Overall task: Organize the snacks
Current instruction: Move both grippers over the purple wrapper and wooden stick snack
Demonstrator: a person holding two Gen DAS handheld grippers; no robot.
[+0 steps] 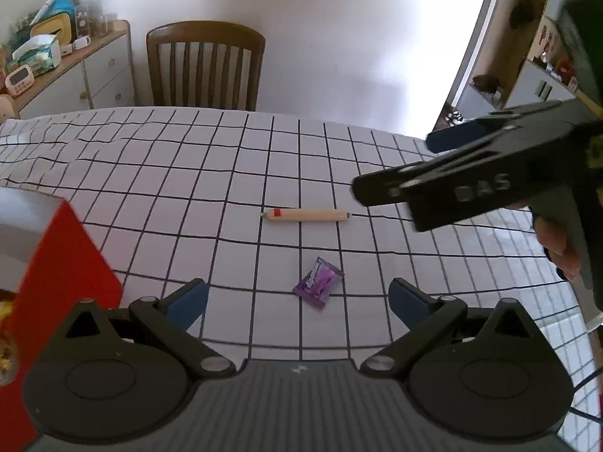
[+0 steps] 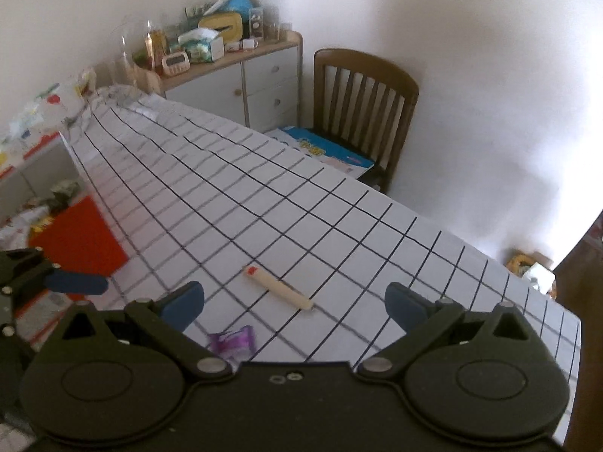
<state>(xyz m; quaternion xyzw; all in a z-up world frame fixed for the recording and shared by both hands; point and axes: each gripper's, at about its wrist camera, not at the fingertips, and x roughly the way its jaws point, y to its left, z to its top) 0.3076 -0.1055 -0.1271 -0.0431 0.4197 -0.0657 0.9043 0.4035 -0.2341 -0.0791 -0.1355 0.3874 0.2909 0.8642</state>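
Here, slim tan sausage stick (image 1: pixel 306 215), crinkly purple foil pkt (image 1: pixel 318 281), grid-print cloth (image 1: pixel 188 173)

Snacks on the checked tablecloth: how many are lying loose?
2: a sausage stick mid-cloth, and a purple packet nearer the left gripper. More may sit hidden in the red box.

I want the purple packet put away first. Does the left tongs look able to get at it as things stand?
Probably yes. The left tongs are open and empty, the purple packet lies flat on the cloth just ahead between the fingers, nothing covers it, and the sausage stick lies apart, farther off.
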